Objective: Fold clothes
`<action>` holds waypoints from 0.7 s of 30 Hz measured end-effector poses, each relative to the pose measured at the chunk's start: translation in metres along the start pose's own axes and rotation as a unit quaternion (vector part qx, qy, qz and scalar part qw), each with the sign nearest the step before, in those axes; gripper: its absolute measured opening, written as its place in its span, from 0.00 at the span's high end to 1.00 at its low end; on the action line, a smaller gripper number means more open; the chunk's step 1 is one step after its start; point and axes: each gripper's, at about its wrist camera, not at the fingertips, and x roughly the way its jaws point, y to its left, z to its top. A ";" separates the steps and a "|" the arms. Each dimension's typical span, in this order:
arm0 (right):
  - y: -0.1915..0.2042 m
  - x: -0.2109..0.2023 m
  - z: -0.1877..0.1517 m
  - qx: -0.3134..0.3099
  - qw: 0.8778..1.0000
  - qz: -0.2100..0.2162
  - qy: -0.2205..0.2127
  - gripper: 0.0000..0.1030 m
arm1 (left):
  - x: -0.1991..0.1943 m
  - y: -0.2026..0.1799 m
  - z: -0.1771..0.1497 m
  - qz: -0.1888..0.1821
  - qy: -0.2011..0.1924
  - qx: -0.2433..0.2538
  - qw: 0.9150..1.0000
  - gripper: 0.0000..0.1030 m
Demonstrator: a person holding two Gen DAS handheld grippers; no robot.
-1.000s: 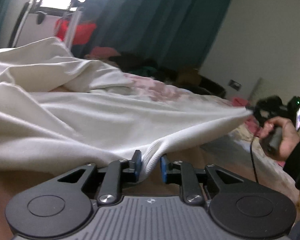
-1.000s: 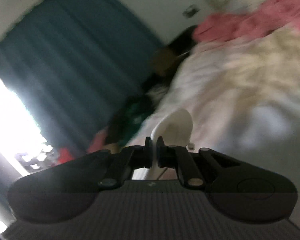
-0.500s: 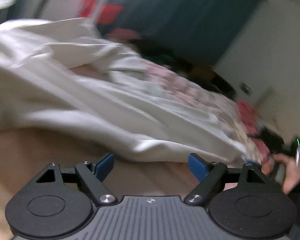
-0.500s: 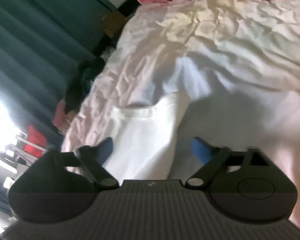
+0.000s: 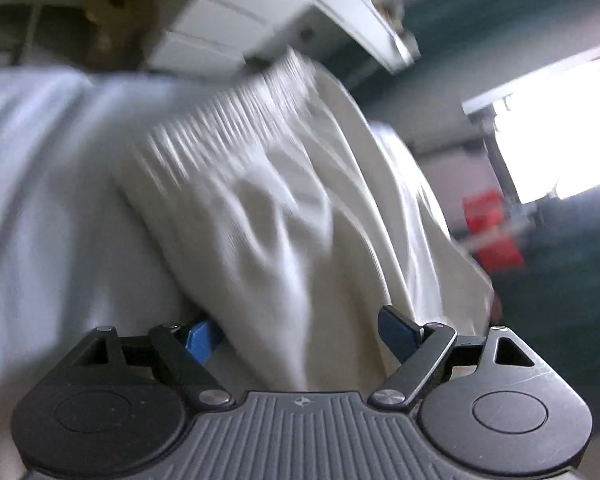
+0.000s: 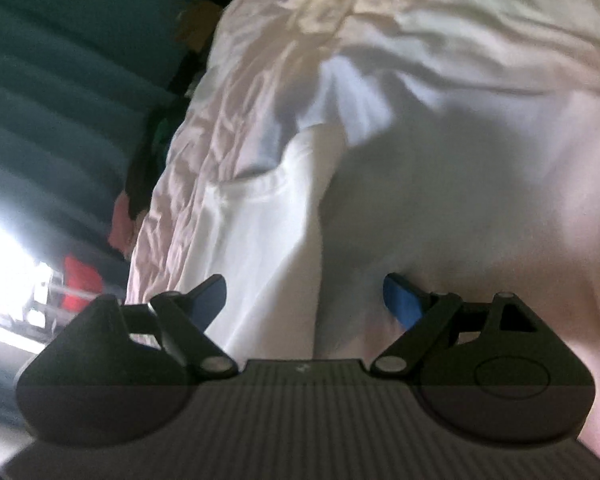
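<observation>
While both grippers stood spread over the bed, the white garment (image 5: 284,208) lay loose between their fingers.

In the left wrist view, the left gripper (image 5: 300,330) had its blue pads wide apart and easing inward, the ribbed, blurred cloth passing between them without being pinched. In the right wrist view, a teal curtain (image 6: 60,80) hung at the left, then the crumpled pale bedsheet (image 6: 440,32); the right gripper (image 6: 304,300) hovered with jaws apart and closing slightly, the garment's white edge (image 6: 260,232) lying flat on the sheet between them, unclamped.
</observation>
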 end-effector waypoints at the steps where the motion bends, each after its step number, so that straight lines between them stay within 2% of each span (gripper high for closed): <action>1: 0.000 0.003 0.001 0.004 1.000 0.002 -0.006 0.24 | 0.003 0.001 0.003 0.007 -0.004 -0.009 1.000 0.26; 4: 0.004 0.017 0.001 -0.007 1.000 0.011 -0.013 0.34 | 0.011 -0.002 0.009 0.030 -0.015 -0.010 0.999 0.44; 5: 0.007 0.022 0.001 -0.022 1.000 0.012 -0.011 0.37 | 0.012 -0.006 0.010 0.044 -0.018 0.001 0.999 0.54; 7: 0.019 0.032 -0.003 -0.084 0.996 0.000 -0.011 0.66 | 0.015 -0.012 0.015 0.063 -0.003 0.024 0.998 0.63; 9: 0.027 0.038 -0.005 -0.133 0.991 -0.008 -0.015 0.80 | 0.011 -0.014 0.024 0.055 0.009 0.035 0.998 0.74; 10: 0.029 0.039 -0.005 -0.141 0.990 -0.002 -0.014 0.87 | 0.006 -0.015 0.029 0.048 0.008 0.039 0.998 0.77; 11: 0.031 0.039 -0.005 -0.146 0.989 0.002 -0.016 0.90 | 0.001 -0.017 0.035 0.041 0.006 0.042 0.998 0.80; 12: 0.031 0.036 -0.002 -0.144 0.989 0.004 -0.022 0.94 | -0.005 -0.018 0.042 0.022 0.005 0.049 0.999 0.90; 14: 0.033 0.027 0.002 -0.133 0.991 -0.004 -0.035 0.95 | -0.015 -0.025 0.054 -0.029 0.010 0.061 0.998 0.92; 16: 0.032 0.018 0.008 -0.117 0.992 -0.011 -0.044 0.95 | -0.038 -0.023 0.064 -0.065 -0.007 0.077 0.995 0.92; 18: 0.030 0.007 0.012 -0.107 0.992 -0.018 -0.061 0.95 | -0.050 -0.020 0.066 -0.073 -0.011 0.079 0.994 0.92; 19: 0.028 0.003 0.012 -0.104 0.992 -0.026 -0.065 0.95 | -0.053 -0.016 0.065 -0.064 -0.007 0.069 0.996 0.92; 21: 0.023 -0.001 0.013 -0.101 0.991 -0.051 -0.067 0.95 | -0.049 -0.005 0.061 -0.018 0.008 0.052 0.998 0.92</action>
